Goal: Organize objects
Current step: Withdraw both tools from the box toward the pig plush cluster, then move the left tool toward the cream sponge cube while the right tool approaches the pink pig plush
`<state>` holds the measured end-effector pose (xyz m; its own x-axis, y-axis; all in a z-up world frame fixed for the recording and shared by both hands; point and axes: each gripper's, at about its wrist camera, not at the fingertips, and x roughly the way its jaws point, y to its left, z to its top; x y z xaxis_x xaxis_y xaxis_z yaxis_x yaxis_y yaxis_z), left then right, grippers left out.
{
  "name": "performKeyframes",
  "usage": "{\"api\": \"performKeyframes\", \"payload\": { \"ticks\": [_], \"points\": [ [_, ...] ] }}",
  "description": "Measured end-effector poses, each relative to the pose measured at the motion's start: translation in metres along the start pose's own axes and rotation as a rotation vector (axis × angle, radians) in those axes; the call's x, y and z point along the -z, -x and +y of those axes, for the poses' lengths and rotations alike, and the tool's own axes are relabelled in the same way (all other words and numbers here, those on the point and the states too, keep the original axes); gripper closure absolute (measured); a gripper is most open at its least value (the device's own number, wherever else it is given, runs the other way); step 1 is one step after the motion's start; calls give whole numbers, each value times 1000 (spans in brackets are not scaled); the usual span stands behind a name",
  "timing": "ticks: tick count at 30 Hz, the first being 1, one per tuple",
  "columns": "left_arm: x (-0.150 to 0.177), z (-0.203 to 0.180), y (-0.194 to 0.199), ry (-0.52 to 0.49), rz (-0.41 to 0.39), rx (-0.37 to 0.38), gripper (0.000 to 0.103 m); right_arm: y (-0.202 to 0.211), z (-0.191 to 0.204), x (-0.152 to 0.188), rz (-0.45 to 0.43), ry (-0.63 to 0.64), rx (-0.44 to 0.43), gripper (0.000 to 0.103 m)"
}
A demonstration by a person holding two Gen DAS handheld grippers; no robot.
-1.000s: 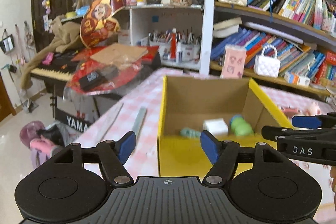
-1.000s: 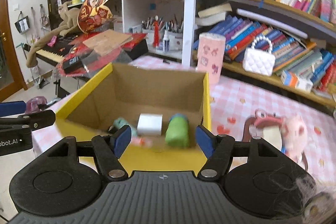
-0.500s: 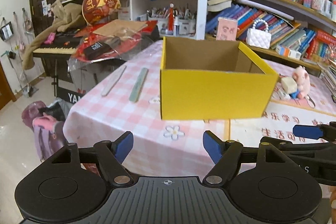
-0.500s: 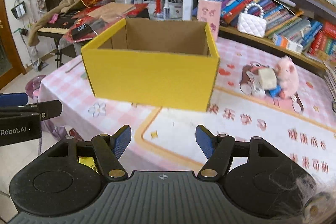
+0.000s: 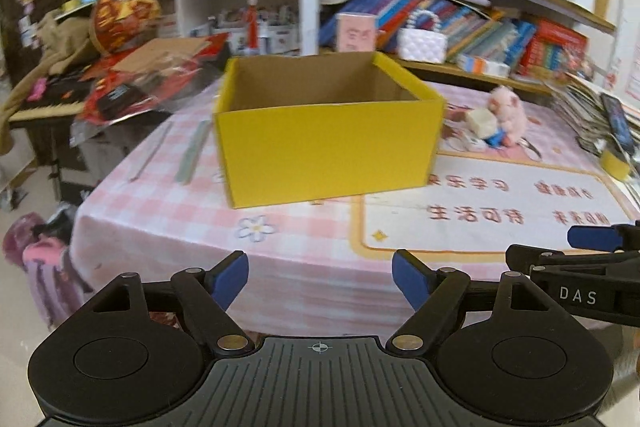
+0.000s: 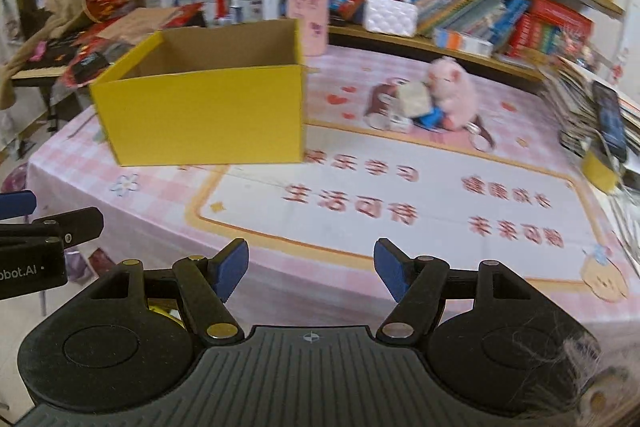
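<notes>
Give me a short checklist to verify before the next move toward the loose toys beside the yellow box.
1. Left gripper open and empty: ok.
2. Right gripper open and empty: ok.
3. Yellow box upright, top open: ok.
4. Pink plush toy and the small items around it outside the box: not ok, unsorted.
5. Room left inside the box: cannot tell, floor hidden.
6. Clear path over the tablecloth to the toys: ok.
</notes>
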<state>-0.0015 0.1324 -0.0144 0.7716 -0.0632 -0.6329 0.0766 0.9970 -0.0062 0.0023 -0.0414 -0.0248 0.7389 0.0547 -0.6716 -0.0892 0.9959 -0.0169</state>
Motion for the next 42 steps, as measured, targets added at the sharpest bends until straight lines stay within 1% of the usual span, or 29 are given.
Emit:
{"api": "performKeyframes", "payload": {
  "ticks": [5,10,14,21,31,36,42],
  "points": [
    [-5,-24,-7,-70,-1,63,21,3,-19,8,24,-46,64,35],
    [-11,-48,-15,-138,2,119,21,9,-40,16,27,-98,123,35],
    [-15,-65,-22,-168,5,153,20,9,-58,18,35,-132,160,35],
    [-23,-100,-38,-210,31,203,20,7,-88,18,44,-154,204,34],
    [-35,-148,-63,-241,61,216,20,-8,-136,10,76,-174,214,34],
    [-41,-168,-76,-241,77,204,20,-18,-160,5,97,-177,197,34],
    [-51,-191,-91,-237,89,180,20,-33,-186,-4,101,-177,174,34]
  ]
}}
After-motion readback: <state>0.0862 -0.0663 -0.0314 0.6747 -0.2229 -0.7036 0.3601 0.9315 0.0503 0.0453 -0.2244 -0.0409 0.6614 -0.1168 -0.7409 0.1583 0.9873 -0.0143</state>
